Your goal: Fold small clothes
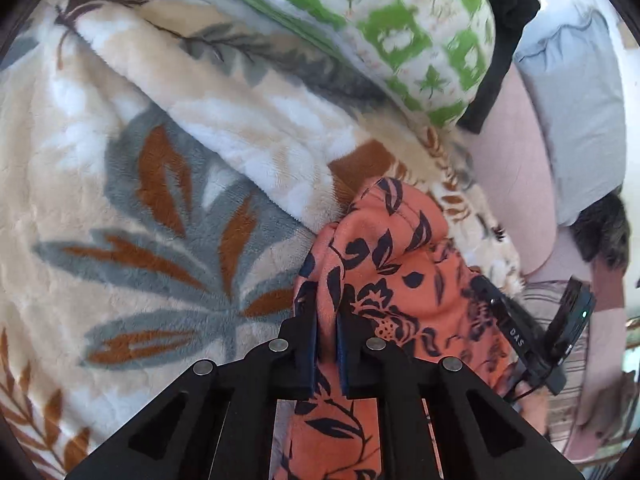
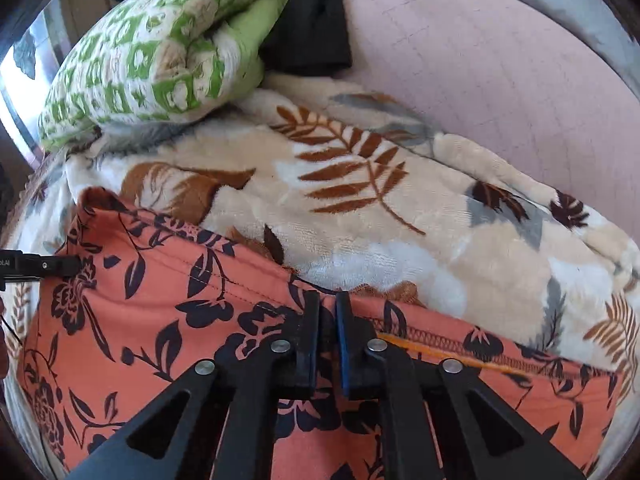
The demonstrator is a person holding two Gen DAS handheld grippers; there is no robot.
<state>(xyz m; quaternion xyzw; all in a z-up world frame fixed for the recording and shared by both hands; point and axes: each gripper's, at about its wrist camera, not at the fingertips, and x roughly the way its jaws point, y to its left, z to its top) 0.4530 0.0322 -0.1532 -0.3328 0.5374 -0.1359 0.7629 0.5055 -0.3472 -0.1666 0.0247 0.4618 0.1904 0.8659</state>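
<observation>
The bed [image 2: 480,60] carries everything here; its bare part shows a pale pink quilted cover with faint stitched squares. Over it lies a plush blanket [image 1: 120,184], cream with grey and rust-brown leaf prints, thick-piled and heaped in soft ridges. At the far edge of the bed sits a rolled green-and-white quilt [image 2: 152,60], padded and printed with leaf squares, with a black cloth [image 2: 312,28] draped just beside it.

The task's thing, an orange garment [image 2: 140,320] of thin woven fabric with a dark navy flower print, lies on the blanket at the near edge of the bed. A stitched hem runs along its far border, and an overlocked seam shows near the right claw.

The left claw [image 1: 327,320] is closed on a bunched fold of the garment; fabric passes between its pads and rises in a soft peak ahead of them. The right claw [image 2: 328,320] is closed on the hemmed edge, cloth pinched between its pads. In the right wrist view the left claw's fingers appear at the garment's far left end.

Judged step: both ends of one edge are gripped, so a fold is being set up or begun. The next move would call for raising both claws together, keeping the edge taut, and carrying it across to the opposite edge. The fabric is limp and will sag between grips; the deep pile may drag on it.
</observation>
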